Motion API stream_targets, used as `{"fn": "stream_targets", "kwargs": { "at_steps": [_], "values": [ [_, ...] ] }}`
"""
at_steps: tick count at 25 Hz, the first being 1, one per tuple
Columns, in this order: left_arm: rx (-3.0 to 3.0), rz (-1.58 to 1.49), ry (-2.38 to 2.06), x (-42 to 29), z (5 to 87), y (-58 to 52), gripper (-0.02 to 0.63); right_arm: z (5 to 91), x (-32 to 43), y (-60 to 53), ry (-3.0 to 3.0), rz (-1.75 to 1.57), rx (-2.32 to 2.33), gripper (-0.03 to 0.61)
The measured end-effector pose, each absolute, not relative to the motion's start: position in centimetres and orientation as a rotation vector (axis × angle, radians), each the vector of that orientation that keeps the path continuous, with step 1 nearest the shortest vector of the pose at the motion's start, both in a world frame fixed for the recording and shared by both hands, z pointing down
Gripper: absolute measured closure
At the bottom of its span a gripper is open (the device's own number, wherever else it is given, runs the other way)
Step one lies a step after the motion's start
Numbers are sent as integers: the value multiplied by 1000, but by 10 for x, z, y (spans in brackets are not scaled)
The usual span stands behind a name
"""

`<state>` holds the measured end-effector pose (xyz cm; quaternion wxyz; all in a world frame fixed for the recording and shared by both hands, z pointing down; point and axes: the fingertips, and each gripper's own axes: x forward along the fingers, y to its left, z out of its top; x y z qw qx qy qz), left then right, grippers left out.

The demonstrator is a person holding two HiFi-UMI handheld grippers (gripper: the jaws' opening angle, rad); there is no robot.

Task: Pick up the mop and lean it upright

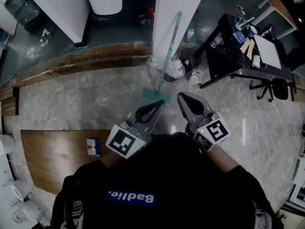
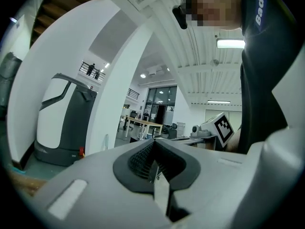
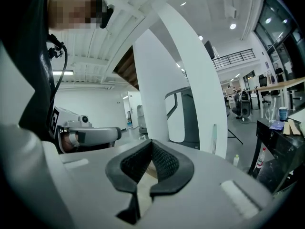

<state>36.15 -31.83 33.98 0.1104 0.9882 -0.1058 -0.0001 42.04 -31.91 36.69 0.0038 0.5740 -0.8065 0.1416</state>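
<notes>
While the person holds both tools side by side just in front of a black top, the left gripper (image 1: 157, 106) has its jaws pressed together with nothing between them. The right gripper (image 1: 183, 99) is closed and empty too. In each gripper view the dark ribbed pads (image 2: 140, 159) meet at the tips.

Bare marble floor (image 1: 95, 99) lies directly ahead of both grippers. Left of the left gripper and nearer the person is a wooden floor panel (image 1: 47, 156), with a small box (image 1: 94, 147) on its near corner. Farther ahead, a curved wooden step edge (image 1: 95, 56) crosses from the left as far as a white column (image 1: 174, 8). Right of the right gripper the pale floor stays open up to a black table (image 1: 228, 56) and an office chair (image 1: 279, 87).

The mop (image 1: 164, 66) touches neither gripper. Its teal head (image 1: 155, 94) lies flat on the floor just ahead of the left gripper's tips. Its handle (image 3: 214, 137) runs up and away from the grippers, tilted slightly right, with the top end against the column.

Just right of the handle's lower part sit a crumpled white plastic bag (image 1: 175, 69) and a dark round bin (image 1: 189, 56); what they hold cannot be made out. A small white bottle (image 1: 190, 34) stands on the floor beyond, and a cup (image 3: 283, 113) stands on the table.
</notes>
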Motion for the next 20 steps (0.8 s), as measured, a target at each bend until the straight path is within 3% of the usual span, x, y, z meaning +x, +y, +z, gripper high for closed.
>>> {"fn": "stream_targets", "kwargs": {
  "at_steps": [20],
  "values": [
    [2920, 72, -637, 410, 332, -361, 594, 378, 503, -379, -2641, 408, 1620, 572]
  ]
}}
